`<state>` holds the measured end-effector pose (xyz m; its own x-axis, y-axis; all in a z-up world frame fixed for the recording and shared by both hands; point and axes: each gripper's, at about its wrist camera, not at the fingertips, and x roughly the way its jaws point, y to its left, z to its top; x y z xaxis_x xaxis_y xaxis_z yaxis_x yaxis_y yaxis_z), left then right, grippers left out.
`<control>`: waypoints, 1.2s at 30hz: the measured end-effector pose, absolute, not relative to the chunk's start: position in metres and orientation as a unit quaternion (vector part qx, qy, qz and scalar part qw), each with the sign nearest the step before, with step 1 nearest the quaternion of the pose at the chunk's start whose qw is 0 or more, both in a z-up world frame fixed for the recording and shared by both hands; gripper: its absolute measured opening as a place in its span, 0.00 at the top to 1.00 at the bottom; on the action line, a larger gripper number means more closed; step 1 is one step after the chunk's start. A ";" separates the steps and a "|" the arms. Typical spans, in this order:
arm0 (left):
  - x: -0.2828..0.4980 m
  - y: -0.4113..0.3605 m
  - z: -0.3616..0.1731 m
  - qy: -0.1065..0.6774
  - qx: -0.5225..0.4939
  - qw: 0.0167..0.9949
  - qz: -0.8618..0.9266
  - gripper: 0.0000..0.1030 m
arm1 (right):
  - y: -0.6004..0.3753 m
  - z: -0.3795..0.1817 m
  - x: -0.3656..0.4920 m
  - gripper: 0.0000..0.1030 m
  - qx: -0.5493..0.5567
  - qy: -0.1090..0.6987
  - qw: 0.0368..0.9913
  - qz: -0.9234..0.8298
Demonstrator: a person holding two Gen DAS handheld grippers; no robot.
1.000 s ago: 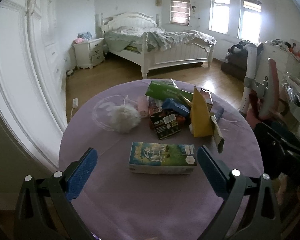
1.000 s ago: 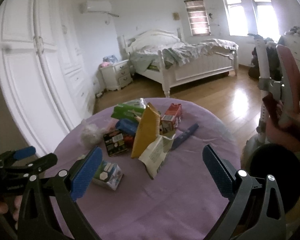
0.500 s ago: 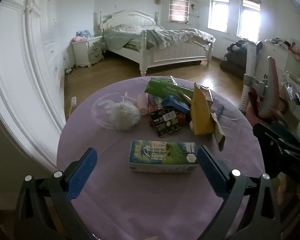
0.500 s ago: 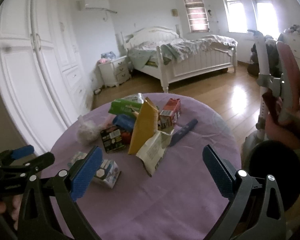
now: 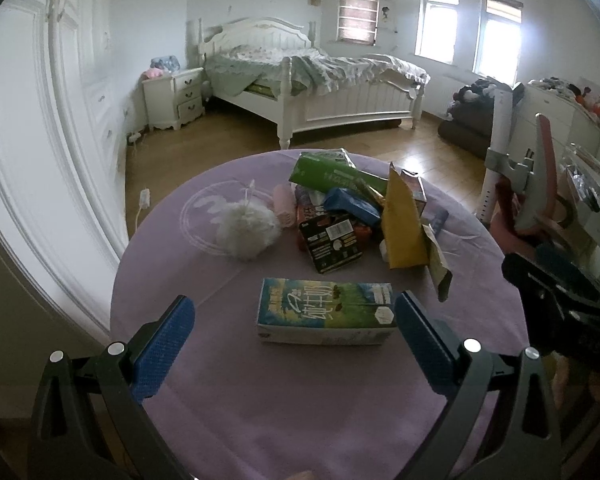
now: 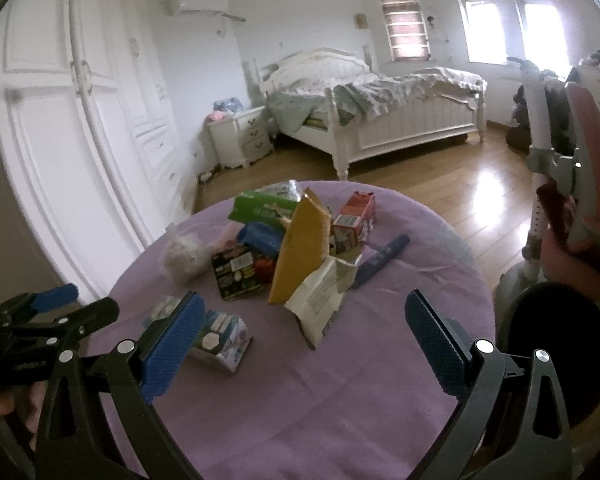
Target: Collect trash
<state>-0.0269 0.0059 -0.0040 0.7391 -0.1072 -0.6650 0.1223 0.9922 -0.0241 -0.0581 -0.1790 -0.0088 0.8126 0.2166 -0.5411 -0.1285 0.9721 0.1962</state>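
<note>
Both grippers wide open over the round purple tabletop (image 5: 228,420), trash not yet picked up.

We see the left gripper (image 5: 296,338) with fingers (image 5: 162,344) spread wide, nothing held; the milk carton (image 5: 326,310) lies flat between them, its right end just beside the right pad, contact unclear. The right gripper (image 6: 300,342) is wide too and empty, its left finger overlapping the same carton (image 6: 220,336) in view. Behind the carton we see the trash pile: yellow pouch (image 5: 404,226) upright, black box (image 5: 332,242), blue packet (image 5: 352,204), green pack (image 5: 328,174), white mesh puff (image 5: 246,230) to the pile's left. From the right wrist we also see a red carton (image 6: 356,218) and a blue stick (image 6: 382,262).
</note>
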 end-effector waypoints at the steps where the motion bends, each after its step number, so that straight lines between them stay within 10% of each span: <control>1: -0.027 0.006 -0.004 0.356 0.011 0.933 -0.061 0.04 | -0.178 -0.010 -0.058 0.04 0.075 0.293 0.948 0.095; 25: 0.003 0.040 -0.031 0.395 -0.025 0.916 -0.067 0.04 | -0.174 -0.039 -0.032 0.04 0.095 0.347 0.923 0.136; 36: 0.089 0.117 -0.051 0.426 -0.082 0.896 -0.092 0.05 | -0.096 -0.028 0.003 0.18 -0.081 0.331 0.873 0.350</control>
